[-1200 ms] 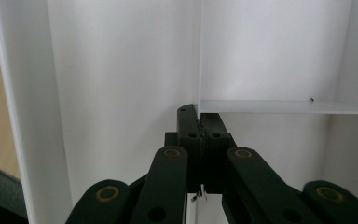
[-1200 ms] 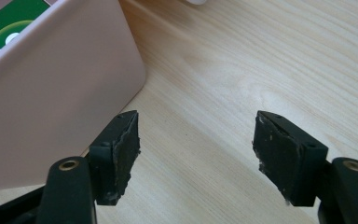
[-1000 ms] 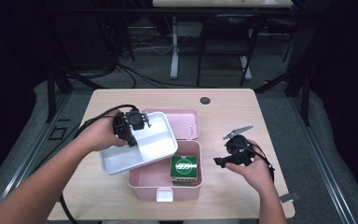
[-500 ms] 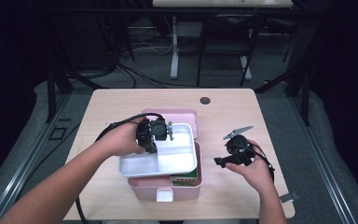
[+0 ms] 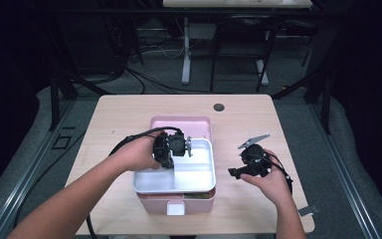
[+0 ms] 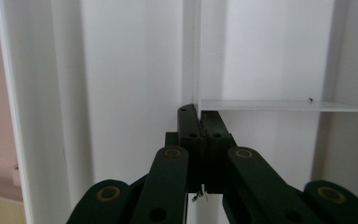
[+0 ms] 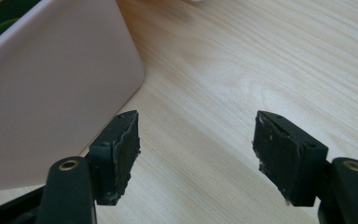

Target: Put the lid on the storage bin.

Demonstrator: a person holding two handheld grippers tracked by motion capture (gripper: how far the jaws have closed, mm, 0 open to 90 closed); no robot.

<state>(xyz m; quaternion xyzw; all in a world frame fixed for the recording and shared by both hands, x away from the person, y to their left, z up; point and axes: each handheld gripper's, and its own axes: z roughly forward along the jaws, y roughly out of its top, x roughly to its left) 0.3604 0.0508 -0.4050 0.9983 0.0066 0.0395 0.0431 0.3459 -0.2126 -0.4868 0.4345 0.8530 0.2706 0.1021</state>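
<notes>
A white divided tray point(image 5: 195, 175) sits over the pink box base point(image 5: 151, 204), level with its rim. My left gripper point(image 5: 178, 150) is shut on the tray's upright divider near its far side. In the left gripper view the jaws point(image 6: 199, 112) pinch the thin divider wall point(image 6: 192, 51) from both sides. A green packet point(image 5: 199, 196) peeks out under the tray's front edge. My right gripper point(image 5: 235, 172) hovers open just right of the box. Bare wood lies between its pads point(image 7: 196, 135), with the pink box wall point(image 7: 51, 93) to its left.
The pink lid point(image 5: 180, 124) lies open behind the box. A small black round mark point(image 5: 219, 107) is near the table's far edge. A small grey piece point(image 5: 308, 210) lies at the front right corner. Bare wood point(image 5: 109, 124) stretches left of the box.
My left gripper carried the white tray to the right and down over the pink box, hiding the green packet inside. The right gripper stayed still and open.
</notes>
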